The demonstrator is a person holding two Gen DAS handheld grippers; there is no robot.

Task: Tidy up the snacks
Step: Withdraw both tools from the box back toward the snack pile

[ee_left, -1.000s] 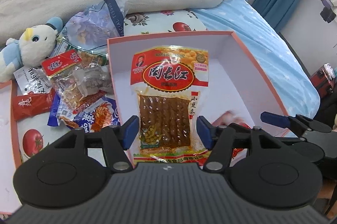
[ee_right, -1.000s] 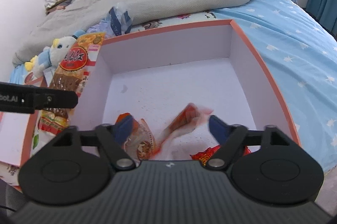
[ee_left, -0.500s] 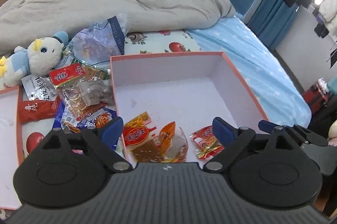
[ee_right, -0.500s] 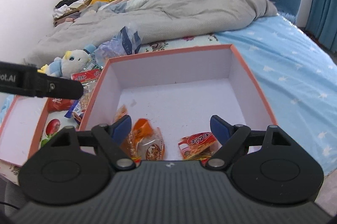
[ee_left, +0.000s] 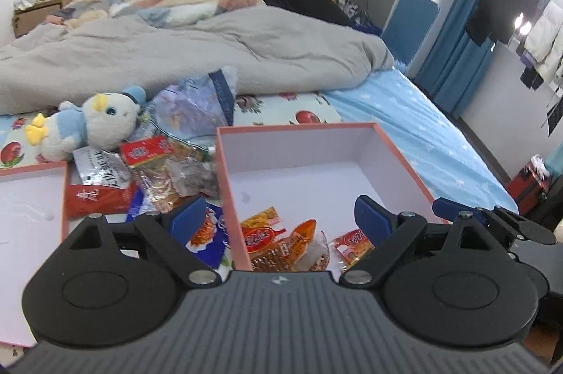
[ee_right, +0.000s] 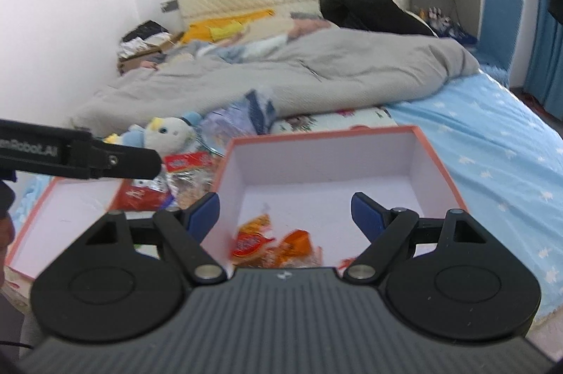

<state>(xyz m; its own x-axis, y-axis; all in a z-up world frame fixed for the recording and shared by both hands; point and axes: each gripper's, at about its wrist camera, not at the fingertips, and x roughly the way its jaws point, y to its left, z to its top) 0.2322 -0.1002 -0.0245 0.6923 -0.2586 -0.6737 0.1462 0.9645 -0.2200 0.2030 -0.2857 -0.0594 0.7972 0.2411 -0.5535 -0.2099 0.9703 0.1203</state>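
A pink-rimmed white box (ee_left: 299,128) (ee_right: 327,132) lies on the bed. At its near end lie a large orange snack pack (ee_left: 272,242) (ee_right: 253,238) and a small red pack (ee_left: 353,242). Loose snack packs (ee_left: 158,170) (ee_right: 183,170) are piled left of the box. My left gripper (ee_left: 281,219) is open and empty, raised over the box's near left edge. My right gripper (ee_right: 285,212) is open and empty above the box's near end. It also shows at the right of the left wrist view (ee_left: 492,222).
The box lid (ee_left: 31,198) (ee_right: 70,208) lies at left. A plush duck (ee_left: 88,124) and a crumpled plastic bag (ee_left: 197,103) sit behind the snack pile. A grey duvet (ee_left: 176,50) covers the far bed. The bed's edge runs along the right.
My left gripper let go of the large orange snack pack, which now lies in the box. Both grippers opened wider, rose and pulled back from the box.
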